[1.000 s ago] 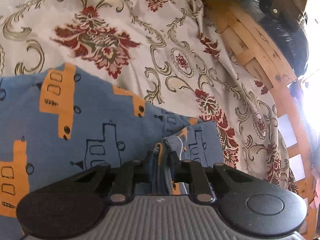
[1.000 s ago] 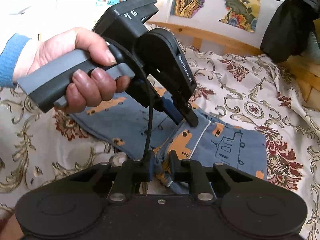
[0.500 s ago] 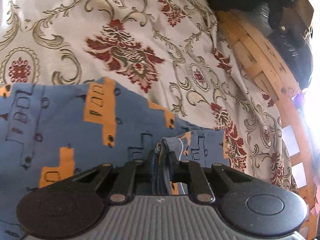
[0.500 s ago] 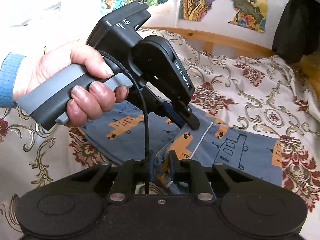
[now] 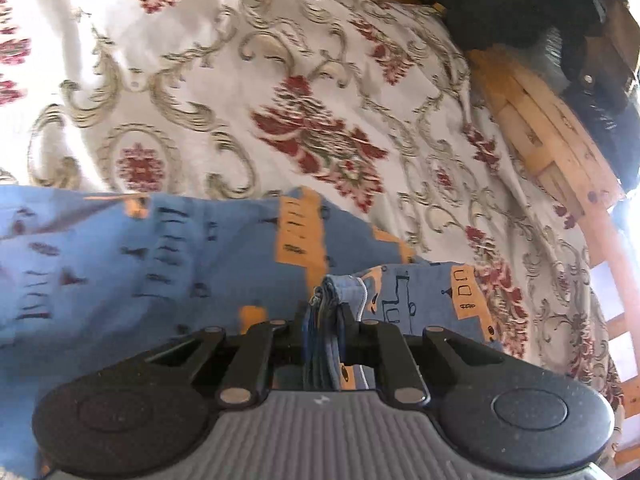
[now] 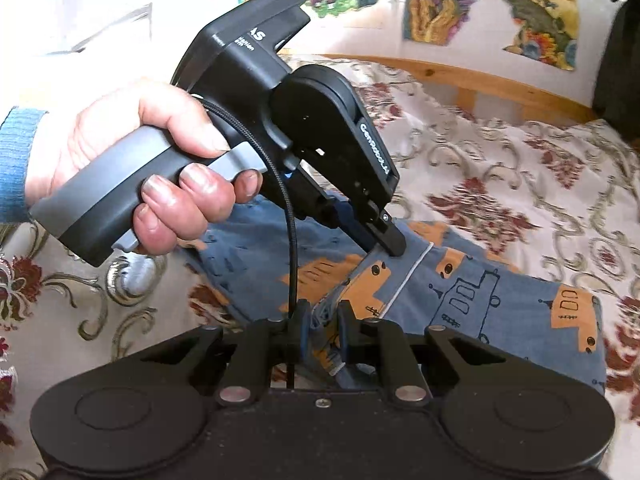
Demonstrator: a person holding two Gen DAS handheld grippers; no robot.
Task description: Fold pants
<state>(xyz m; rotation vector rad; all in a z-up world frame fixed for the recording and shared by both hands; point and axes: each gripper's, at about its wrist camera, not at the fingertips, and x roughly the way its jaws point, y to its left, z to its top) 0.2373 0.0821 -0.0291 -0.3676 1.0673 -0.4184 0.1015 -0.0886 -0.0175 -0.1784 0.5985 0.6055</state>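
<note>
The pants [image 6: 500, 304], blue with orange truck prints and a thin white piping line, lie on a bed covered by a cream bedspread [image 5: 248, 92] patterned with red flowers and olive scrolls. The left tongs [image 5: 326, 316] are clamped on a bunched stack of several blue fabric layers, which stand up between the two fingers in the left wrist view; beyond them the cloth spreads flat to the left, with a smaller folded part just to the right. In the right wrist view the right tongs [image 6: 322, 320] are likewise pinched on a gathered edge of the pants, where a bit of the white piping shows between the fingers.

That same view shows the left device from the side: a hand [image 6: 132, 168] in a blue sleeve [image 6: 16, 160] grips its grey handle, and its black tip presses down onto the cloth just beside the piping (the two grasp points sit near each other). A thin black cable hangs from it toward the right tongs.

A wooden bed frame [image 5: 548, 120] runs along the bedspread's edge, dark items rest on it at the corner, and colourful pictures [image 6: 492, 4] hang on the wall.
</note>
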